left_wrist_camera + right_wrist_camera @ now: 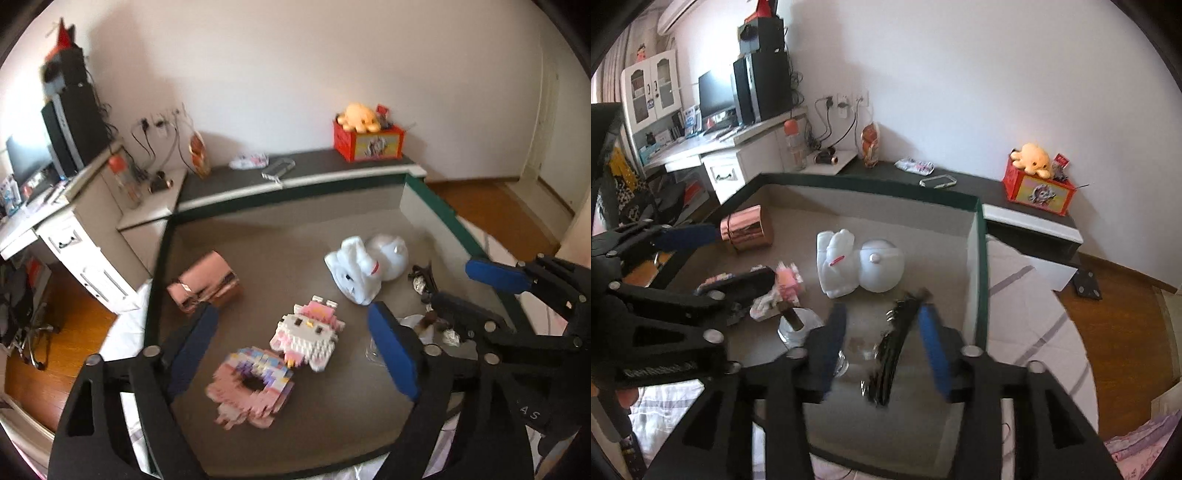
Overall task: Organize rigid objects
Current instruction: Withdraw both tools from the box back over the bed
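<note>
A grey tray point(258, 243) with a green rim holds the objects. My left gripper point(291, 354) is open above a pink brick-built ring point(251, 387) and a white-and-pink brick-built cat point(306, 332). A rose-gold shiny box point(205, 282) lies left and a white rabbit figure point(365, 267) lies right. My right gripper point(882, 343) is open over a black hair clip point(890, 354). The right gripper also shows in the left wrist view point(454, 284). The rabbit point(857, 262) and the box point(746, 229) show in the right wrist view.
A clear glass jar point(798, 325) stands left of the right gripper. A red box with an orange plush point(367, 138) sits on the dark ledge behind. A white desk point(74, 229) with a monitor stands at left. Wooden floor lies around.
</note>
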A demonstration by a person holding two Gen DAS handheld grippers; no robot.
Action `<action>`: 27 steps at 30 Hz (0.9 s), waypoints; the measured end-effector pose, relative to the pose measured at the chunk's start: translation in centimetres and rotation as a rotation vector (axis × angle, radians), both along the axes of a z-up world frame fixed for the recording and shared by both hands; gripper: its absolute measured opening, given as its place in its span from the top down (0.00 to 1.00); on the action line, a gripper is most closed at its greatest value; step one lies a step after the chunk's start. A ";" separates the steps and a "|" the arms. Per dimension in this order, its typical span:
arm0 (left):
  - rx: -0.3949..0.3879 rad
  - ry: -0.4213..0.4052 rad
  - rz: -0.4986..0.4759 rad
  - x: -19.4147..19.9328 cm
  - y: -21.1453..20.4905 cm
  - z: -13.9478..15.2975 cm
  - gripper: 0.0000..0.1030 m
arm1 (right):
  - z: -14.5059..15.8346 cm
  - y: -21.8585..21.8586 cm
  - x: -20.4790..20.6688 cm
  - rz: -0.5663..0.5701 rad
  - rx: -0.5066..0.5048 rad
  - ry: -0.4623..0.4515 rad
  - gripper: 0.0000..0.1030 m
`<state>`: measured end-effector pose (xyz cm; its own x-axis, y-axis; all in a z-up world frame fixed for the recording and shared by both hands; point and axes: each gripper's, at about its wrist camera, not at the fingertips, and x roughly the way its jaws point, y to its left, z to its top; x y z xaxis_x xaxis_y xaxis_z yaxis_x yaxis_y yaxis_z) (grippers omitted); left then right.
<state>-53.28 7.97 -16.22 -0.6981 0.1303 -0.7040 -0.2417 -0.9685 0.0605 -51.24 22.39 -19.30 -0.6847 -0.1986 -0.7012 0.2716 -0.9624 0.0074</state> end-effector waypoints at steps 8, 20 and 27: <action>0.036 0.186 0.068 7.2 -3.4 5.4 0.00 | 4.4 0.1 5.4 -0.014 -0.016 0.127 0.18; 0.031 0.408 0.194 21.0 -7.0 9.6 0.00 | 9.0 -1.6 16.6 -0.008 0.013 0.322 0.00; 0.059 0.465 0.198 27.2 -8.2 9.6 0.00 | 10.5 -2.5 22.9 0.007 -0.029 0.399 0.00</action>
<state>-26.11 -0.25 -6.59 -0.9513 -0.0062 -0.3082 -0.0134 -0.9980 0.0614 -28.29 19.84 -8.81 -0.9006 -0.2199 -0.3748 0.2650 -0.9615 -0.0725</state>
